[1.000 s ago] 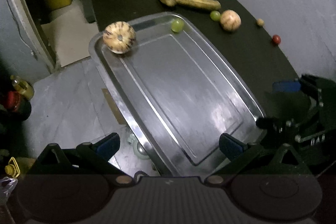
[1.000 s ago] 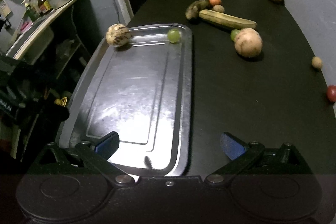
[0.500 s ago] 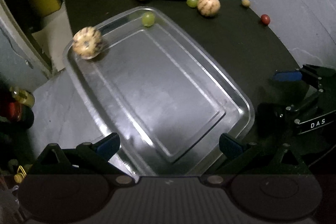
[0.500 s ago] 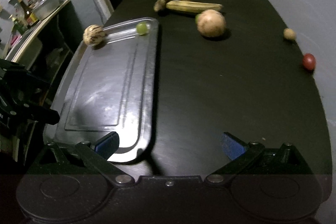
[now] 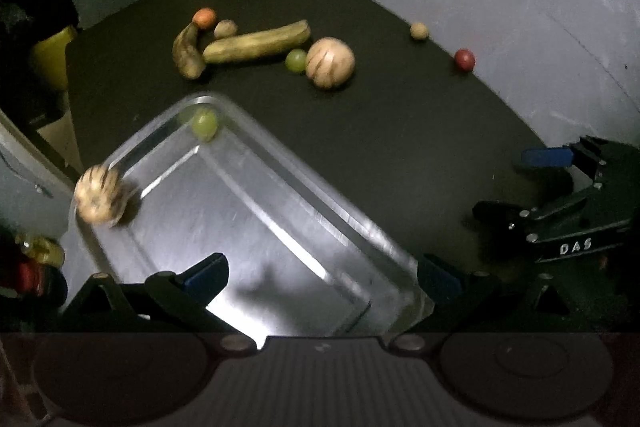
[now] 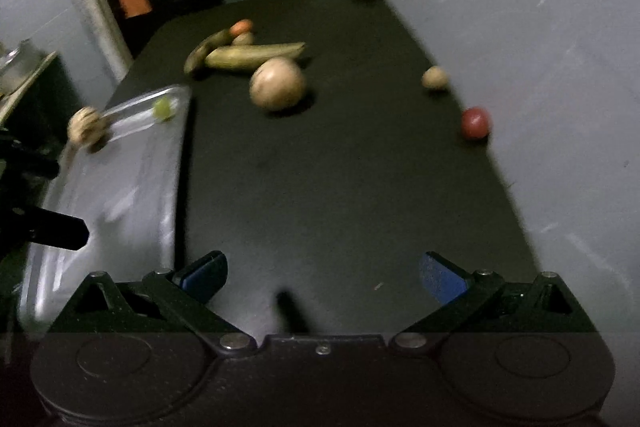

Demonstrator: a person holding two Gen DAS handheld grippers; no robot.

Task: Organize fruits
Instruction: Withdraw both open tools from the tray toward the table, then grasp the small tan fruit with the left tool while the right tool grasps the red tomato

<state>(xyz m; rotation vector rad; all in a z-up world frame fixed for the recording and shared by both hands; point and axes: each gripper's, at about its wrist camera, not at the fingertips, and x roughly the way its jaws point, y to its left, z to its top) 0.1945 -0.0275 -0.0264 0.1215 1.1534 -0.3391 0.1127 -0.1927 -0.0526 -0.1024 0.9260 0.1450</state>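
Shiny metal, the tray (image 5: 280,211) lies at the left part of the black matte table (image 6: 340,187); a striped round melon (image 5: 98,193) and a smooth green grape (image 5: 205,123) sit at its far rim, probably sorted there. Other fruits wait on the table: two long dull bananas (image 5: 256,45), a second striped melon (image 5: 330,63). Left gripper (image 5: 320,273) and right gripper (image 6: 324,273) are both spread wide and carry nothing.

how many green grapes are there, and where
2. One green grape sits in the far corner of the metal tray. The other grape lies on the black table, touching the striped round fruit. Others may be hidden behind larger fruit.
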